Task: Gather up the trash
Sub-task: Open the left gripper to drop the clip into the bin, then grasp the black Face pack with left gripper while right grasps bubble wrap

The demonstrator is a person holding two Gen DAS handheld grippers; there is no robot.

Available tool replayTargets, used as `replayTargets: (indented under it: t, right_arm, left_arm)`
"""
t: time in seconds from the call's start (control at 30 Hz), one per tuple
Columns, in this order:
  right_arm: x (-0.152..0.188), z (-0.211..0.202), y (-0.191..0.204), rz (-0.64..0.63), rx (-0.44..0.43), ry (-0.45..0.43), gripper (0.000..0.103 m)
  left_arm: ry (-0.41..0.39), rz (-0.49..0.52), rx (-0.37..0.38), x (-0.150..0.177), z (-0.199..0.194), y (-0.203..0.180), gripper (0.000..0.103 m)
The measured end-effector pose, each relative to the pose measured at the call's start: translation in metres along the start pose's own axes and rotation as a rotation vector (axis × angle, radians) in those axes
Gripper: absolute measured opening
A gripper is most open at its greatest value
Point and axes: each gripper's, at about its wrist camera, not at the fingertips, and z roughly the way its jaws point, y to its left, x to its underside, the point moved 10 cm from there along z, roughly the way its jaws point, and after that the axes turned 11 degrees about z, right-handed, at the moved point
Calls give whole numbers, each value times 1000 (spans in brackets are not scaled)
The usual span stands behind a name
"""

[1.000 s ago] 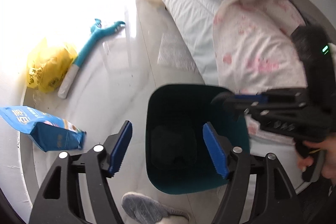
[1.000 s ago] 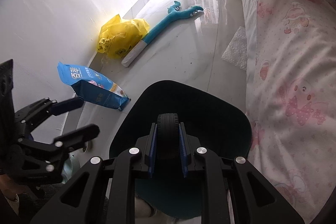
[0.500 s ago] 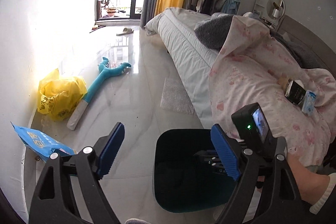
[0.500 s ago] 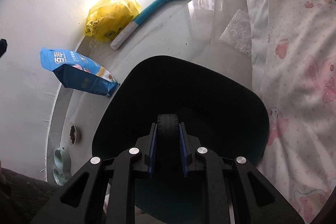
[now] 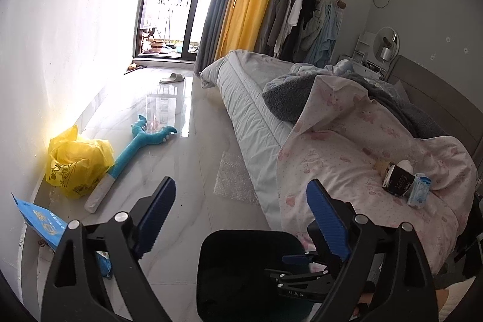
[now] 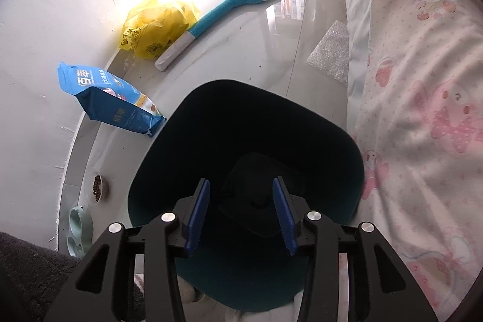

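While we are scanning the right wrist view from its left edge, we are seeing a blue bag (image 6: 111,98) lying on the floor by the white wall, a yellow plastic bag (image 6: 157,29) beyond it, and a teal plush toy (image 6: 229,8) stretching across the pale floor (image 6: 271,50). At the centre the dark teal bin (image 6: 302,122) is standing on the floor just beside the bed, whose pink patterned quilt (image 6: 422,80) is filling the right side. We are holding the right gripper (image 6: 245,213) pointing steeply down over the bin's mouth; its jaws have just been opening and are now standing partly apart with nothing pressed between the pads. Below them, deep inside the bin, a dark roundish object (image 6: 259,201) is lying, too shadowed for us to identify. In the left wrist view the left gripper (image 5: 241,219) is hovering above the floor with its jaws having just been widening, now spread far apart and gripping nothing; the bin (image 5: 241,267) is sitting low between and below its blue pads, and on the quilt (image 5: 347,165) at the right a dark box (image 5: 398,183) and a small blue packet (image 5: 419,190) are resting side by side.
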Motion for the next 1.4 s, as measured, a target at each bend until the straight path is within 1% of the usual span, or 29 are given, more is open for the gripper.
replayTargets:
  t: [0.07, 0.13, 0.23, 0.37, 0.43, 0.53, 0.73, 0.8, 0.83, 0.97, 1.17, 1.27, 1.4]
  right_arm:
    - [-2, -12, 0, -2, -17, -26, 50]
    - [-6, -27, 0, -6, -35, -61, 58]
    - [-11, -52, -2, -17, -63, -117, 63]
    - [-16, -82, -10, -42, -61, -188, 65]
    - [-18, -97, -16, -48, -61, -223, 69]
    - [-20, -118, -29, -45, -57, -269, 70]
    - [-23, -165, -58, -42, 0, -389, 73]
    - [-24, -183, -72, -16, 22, -443, 76]
    - [-25, -193, -80, 5, 35, -478, 78]
    - [-23, -223, -109, 71, 80, -566, 81]
    - [-16, -257, -160, 162, 160, -664, 86]
    - [-11, -273, -185, 196, 210, -700, 87]
    - [0, -288, -213, 242, 253, -741, 90]
  left_arm:
    - [-17, 9, 3, -7, -2, -7, 93]
    - [-34, 23, 4, -15, -1, -18, 93]
    - [-52, 48, 7, -25, 0, -32, 95]
    - [-60, 57, 25, -33, 7, -50, 96]
    - [-61, 62, 31, -37, 12, -61, 96]
    - [-63, 59, 44, -42, 19, -72, 97]
    - [-64, 66, 47, -49, 32, -91, 97]
    - [-63, 63, 52, -50, 37, -98, 97]
    - [-62, 63, 55, -50, 38, -101, 97]
    - [-56, 72, 73, -51, 48, -120, 97]
    - [-46, 99, 116, -51, 60, -152, 98]
    - [-43, 118, 137, -49, 67, -168, 98]
    - [-41, 136, 158, -46, 77, -186, 98]
